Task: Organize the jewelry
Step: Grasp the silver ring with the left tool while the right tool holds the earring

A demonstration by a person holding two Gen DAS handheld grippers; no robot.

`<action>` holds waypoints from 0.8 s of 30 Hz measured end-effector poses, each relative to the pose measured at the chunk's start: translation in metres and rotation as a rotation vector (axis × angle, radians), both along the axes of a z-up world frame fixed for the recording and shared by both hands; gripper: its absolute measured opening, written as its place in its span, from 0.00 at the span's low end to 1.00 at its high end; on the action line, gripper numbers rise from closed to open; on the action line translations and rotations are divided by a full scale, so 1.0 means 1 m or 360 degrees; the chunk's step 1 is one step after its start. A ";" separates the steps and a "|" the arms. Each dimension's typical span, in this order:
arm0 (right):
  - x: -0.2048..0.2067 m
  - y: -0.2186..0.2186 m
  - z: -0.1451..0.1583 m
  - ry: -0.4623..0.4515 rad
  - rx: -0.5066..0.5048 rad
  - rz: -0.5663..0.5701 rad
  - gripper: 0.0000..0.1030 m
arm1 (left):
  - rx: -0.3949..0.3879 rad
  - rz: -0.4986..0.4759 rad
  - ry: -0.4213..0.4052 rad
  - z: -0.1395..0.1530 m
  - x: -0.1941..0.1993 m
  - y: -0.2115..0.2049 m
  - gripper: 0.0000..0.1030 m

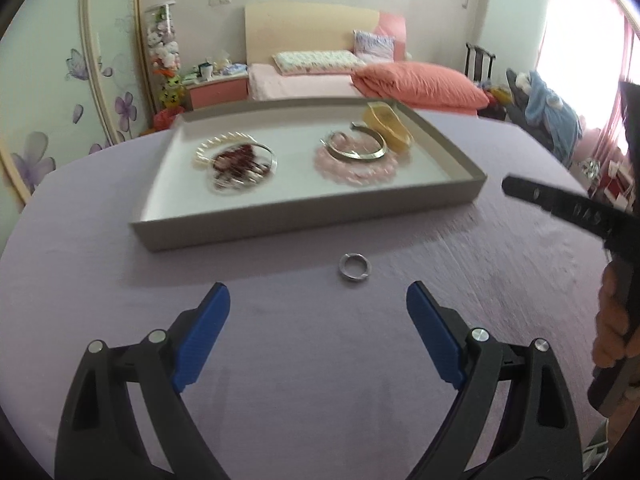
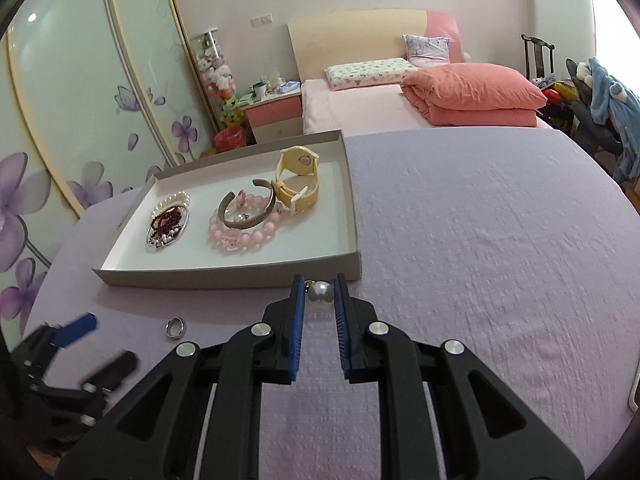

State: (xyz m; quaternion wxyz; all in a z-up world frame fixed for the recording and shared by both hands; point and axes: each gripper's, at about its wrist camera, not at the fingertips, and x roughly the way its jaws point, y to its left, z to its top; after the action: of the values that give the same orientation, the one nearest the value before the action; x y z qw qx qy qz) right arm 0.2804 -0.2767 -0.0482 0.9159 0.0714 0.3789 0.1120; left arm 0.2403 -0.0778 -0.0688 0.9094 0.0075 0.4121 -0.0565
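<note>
A grey shallow tray (image 1: 304,216) (image 2: 224,276) on the lilac tablecloth holds a pearl bracelet (image 1: 216,146) (image 2: 170,202), dark red beads (image 1: 236,162) (image 2: 166,222), a pink bead bracelet (image 1: 356,168) (image 2: 244,232), a silver cuff (image 1: 356,148) (image 2: 248,212) and a yellow watch (image 1: 386,124) (image 2: 298,178). A silver ring (image 1: 355,265) (image 2: 176,327) lies on the cloth in front of the tray. My left gripper (image 1: 318,312) is open, just short of the ring. My right gripper (image 2: 319,294) is shut on a pearl earring (image 2: 320,292) near the tray's front right corner.
The right gripper's black body and the hand (image 1: 612,320) fill the right edge of the left wrist view. The left gripper (image 2: 76,332) shows blurred at lower left in the right wrist view. A bed (image 2: 400,100) and a wardrobe (image 2: 80,100) stand behind the table.
</note>
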 end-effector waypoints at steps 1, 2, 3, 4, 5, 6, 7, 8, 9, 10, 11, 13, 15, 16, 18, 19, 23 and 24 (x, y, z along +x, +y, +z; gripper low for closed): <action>0.000 -0.002 0.000 -0.0001 0.0009 -0.0001 0.15 | 0.0012 -0.0002 0.0016 -0.003 0.003 -0.005 0.85; 0.001 -0.003 -0.001 -0.0002 0.0016 0.0000 0.15 | 0.0024 0.0001 0.0031 -0.006 0.006 -0.010 0.85; 0.000 -0.004 0.000 -0.0003 0.0023 -0.0001 0.15 | 0.0031 0.0003 0.0043 -0.008 0.009 -0.014 0.85; 0.001 -0.006 -0.001 -0.0003 0.0030 -0.0001 0.15 | 0.0034 0.0004 0.0051 -0.010 0.012 -0.016 0.83; 0.001 -0.007 -0.001 -0.0004 0.0034 0.0000 0.15 | 0.0040 0.0009 0.0058 -0.011 0.014 -0.020 0.81; 0.001 -0.007 -0.002 -0.0005 0.0036 0.0001 0.15 | 0.0042 0.0012 0.0063 -0.012 0.017 -0.020 0.81; 0.002 -0.008 -0.002 -0.0005 0.0039 0.0001 0.15 | 0.0044 0.0019 0.0068 -0.013 0.020 -0.022 0.80; 0.002 -0.009 -0.003 -0.0005 0.0044 0.0001 0.15 | 0.0048 0.0028 0.0071 -0.013 0.022 -0.023 0.78; 0.001 -0.011 -0.003 -0.0006 0.0046 0.0002 0.15 | 0.0050 0.0044 0.0080 -0.015 0.026 -0.024 0.77; 0.001 -0.012 -0.003 -0.0006 0.0049 0.0001 0.15 | 0.0047 0.0051 0.0085 -0.016 0.027 -0.025 0.75; 0.001 -0.012 -0.003 -0.0007 0.0050 0.0000 0.15 | 0.0042 0.0064 0.0090 -0.018 0.030 -0.025 0.73; 0.002 -0.013 -0.003 -0.0006 0.0054 0.0001 0.15 | 0.0041 0.0080 0.0096 -0.019 0.033 -0.024 0.71; 0.002 -0.013 -0.004 -0.0005 0.0054 0.0002 0.15 | 0.0039 0.0093 0.0107 -0.021 0.036 -0.024 0.68; 0.003 -0.013 -0.005 -0.0003 0.0057 0.0002 0.15 | 0.0039 0.0096 0.0114 -0.022 0.037 -0.024 0.66; 0.002 -0.013 -0.005 -0.0002 0.0061 0.0001 0.15 | 0.0056 0.0106 0.0111 -0.023 0.037 -0.026 0.64; 0.002 -0.013 -0.005 -0.0001 0.0062 0.0001 0.15 | 0.0065 0.0103 0.0109 -0.023 0.037 -0.028 0.63; 0.002 -0.013 -0.006 0.0006 0.0062 0.0002 0.15 | 0.0077 0.0099 0.0098 -0.023 0.038 -0.033 0.58; 0.003 -0.013 -0.006 0.0007 0.0064 0.0002 0.15 | 0.0077 0.0096 0.0096 -0.023 0.038 -0.034 0.57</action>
State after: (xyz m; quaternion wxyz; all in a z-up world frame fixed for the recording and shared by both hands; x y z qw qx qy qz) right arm 0.2831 -0.2892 -0.0542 0.9133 0.0898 0.3787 0.1199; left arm 0.2780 -0.1115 -0.0914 0.8973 0.0155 0.4407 -0.0193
